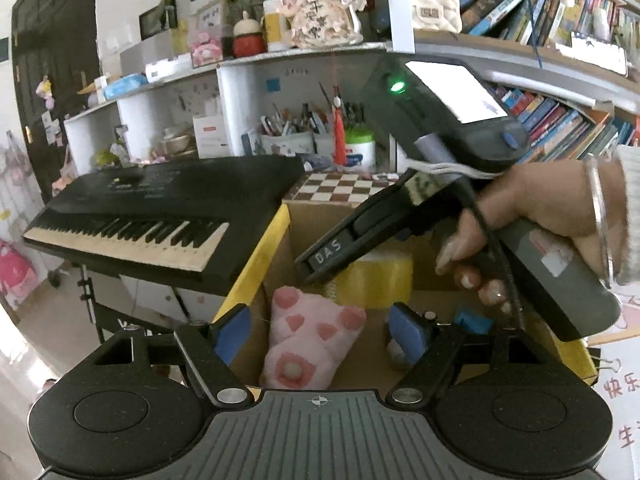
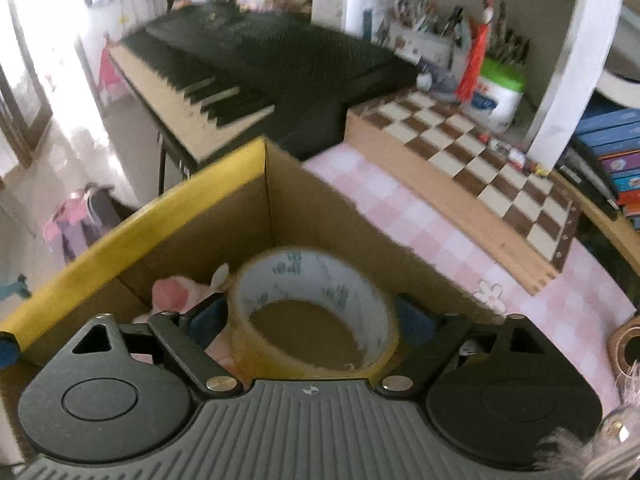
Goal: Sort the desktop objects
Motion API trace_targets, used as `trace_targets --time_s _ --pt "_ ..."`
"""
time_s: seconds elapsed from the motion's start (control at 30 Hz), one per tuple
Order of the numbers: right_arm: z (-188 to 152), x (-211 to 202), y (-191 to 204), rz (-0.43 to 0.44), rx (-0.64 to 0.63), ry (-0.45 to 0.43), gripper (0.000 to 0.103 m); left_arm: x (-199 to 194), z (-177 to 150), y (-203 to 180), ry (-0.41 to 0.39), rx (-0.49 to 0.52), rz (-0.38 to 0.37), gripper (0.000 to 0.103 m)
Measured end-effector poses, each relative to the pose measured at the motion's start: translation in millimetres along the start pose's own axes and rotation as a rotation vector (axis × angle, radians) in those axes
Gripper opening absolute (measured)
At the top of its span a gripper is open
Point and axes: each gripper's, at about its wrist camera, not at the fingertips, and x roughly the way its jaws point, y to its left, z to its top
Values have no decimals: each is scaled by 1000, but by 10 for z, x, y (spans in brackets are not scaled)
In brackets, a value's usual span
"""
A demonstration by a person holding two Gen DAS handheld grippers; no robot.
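My right hand-held gripper [image 2: 310,322] is clamped on the roll of yellow tape [image 2: 316,312], blue pads pressing both sides, and it hangs over the open cardboard box [image 2: 280,208] w/ the yellow-edged flap. Inside the box, lower left of the tape, sits the pink plush paw [image 2: 176,294]. My left hand-held gripper [image 1: 320,330] is spread wide, nothing between its blue pads, pointing down into the same box at the plush paw [image 1: 316,340]; from that view the tape [image 1: 380,280] shows just beyond the paw, under my right hand [image 1: 532,224] and its tool.

The box stands on a desk [image 2: 400,216] covered in pink-and-white check cloth. A brown-and-cream chessboard [image 2: 472,152] lies behind it, near the back wall, and a black keyboard [image 1: 160,216] juts off to the left on its stand. Back there: white cubbies stuffed w/ pens [image 1: 296,124], a green-lidded tub [image 2: 500,96], a red tassel [image 2: 476,60] hanging down. Books [image 1: 552,120] fill the shelves on the right (top shelf has a cream quilted bag [image 1: 434,6]). The right view is blurred.
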Motion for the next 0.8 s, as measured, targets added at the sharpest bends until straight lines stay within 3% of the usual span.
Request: trace_targets --time_s 0.07,0.3,0.8 --pt "-3 -118 -3 13 -3 -31 98 -73 5 8 -11 5 10 81" --pt "-105 -683 40 -6 -41 -164 98 -386 30 131 -85 -34 39 84" --pt "-715 -1843 -2 -102 148 -399 98 -870 -83 371 -147 -128 66 89"
